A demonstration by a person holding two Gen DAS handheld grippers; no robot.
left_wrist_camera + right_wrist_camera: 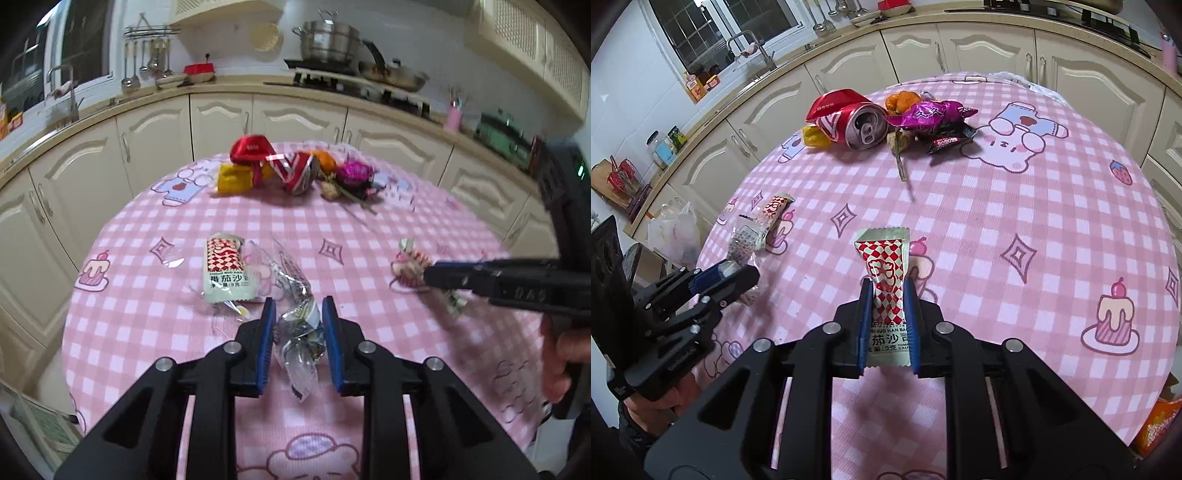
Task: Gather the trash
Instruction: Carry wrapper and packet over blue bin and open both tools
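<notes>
Trash heap (pixel 886 122) beyond; sachet (pixel 227 271) beside clear wrapper (pixel 295 332)

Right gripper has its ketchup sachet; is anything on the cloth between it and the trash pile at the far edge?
Nothing visible. Between the right gripper, clamped on the red-and-white checkered ketchup sachet, and the pile around the crushed red soda can, only bare pink checked tablecloth shows.
</notes>
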